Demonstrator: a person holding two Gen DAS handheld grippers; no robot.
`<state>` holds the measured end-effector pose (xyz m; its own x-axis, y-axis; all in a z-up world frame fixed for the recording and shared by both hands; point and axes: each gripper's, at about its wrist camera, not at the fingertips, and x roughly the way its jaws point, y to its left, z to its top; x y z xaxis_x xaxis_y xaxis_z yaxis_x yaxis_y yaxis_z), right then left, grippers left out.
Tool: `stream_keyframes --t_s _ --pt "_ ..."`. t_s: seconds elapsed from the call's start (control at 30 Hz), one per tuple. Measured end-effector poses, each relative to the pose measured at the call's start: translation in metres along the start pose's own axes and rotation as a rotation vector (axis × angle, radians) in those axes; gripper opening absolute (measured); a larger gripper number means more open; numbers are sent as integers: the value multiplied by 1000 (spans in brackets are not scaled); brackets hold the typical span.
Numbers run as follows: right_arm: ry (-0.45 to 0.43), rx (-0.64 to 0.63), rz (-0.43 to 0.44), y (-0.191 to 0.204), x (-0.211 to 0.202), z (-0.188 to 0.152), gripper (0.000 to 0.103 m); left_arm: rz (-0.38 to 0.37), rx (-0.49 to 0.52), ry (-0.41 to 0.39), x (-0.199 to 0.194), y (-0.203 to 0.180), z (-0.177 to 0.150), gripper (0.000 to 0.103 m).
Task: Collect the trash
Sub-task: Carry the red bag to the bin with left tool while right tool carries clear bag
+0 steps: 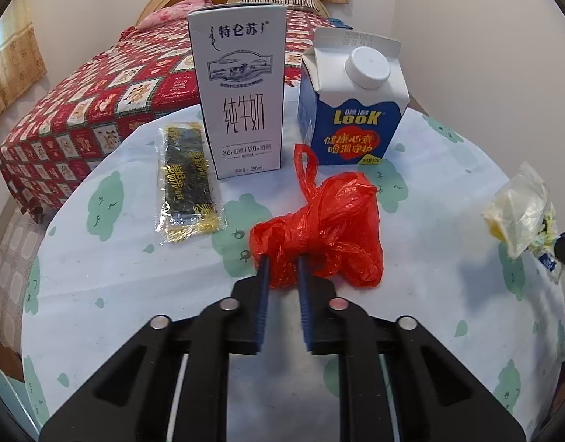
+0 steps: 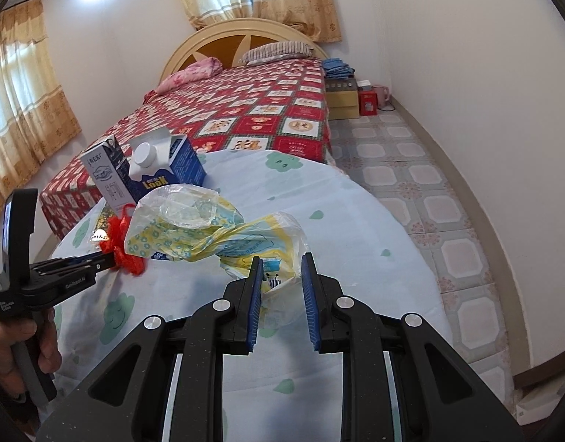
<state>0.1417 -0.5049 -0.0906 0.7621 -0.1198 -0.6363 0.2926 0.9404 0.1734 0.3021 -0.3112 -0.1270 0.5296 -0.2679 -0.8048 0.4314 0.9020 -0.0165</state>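
Mid-pickup. Left hand-held gripper pinching the near edge of the red plastic bag on the worktop; right hand-held gripper nipping the yellow-printed clear bag. Next, probably: lift both clear without toppling the tall milk carton and blue carton standing just beyond.

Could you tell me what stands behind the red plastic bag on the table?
Behind the red plastic bag stand a tall white milk carton and a blue gable-top carton. The table behind them is hidden.
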Motion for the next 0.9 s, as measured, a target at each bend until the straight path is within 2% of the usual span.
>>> stream_keyframes --t_s 0.03,0.3,0.4,0.57,0.9 --pt "-1 -1 2 2 0 0 22 5 9 -1 -1 0 0 8" --pt "-5 -26 10 23 -6 -3 22 44 19 -33 -40 24 -14 7" --pt "-1 -46 23 38 -6 -7 22 86 20 -48 -60 37 -27 7" --pt "1 -85 42 67 -6 -16 22 115 -11 -68 -90 65 -51 8" --pt "-7 -153 70 117 -14 -36 22 148 -35 -86 -130 91 -92 8"
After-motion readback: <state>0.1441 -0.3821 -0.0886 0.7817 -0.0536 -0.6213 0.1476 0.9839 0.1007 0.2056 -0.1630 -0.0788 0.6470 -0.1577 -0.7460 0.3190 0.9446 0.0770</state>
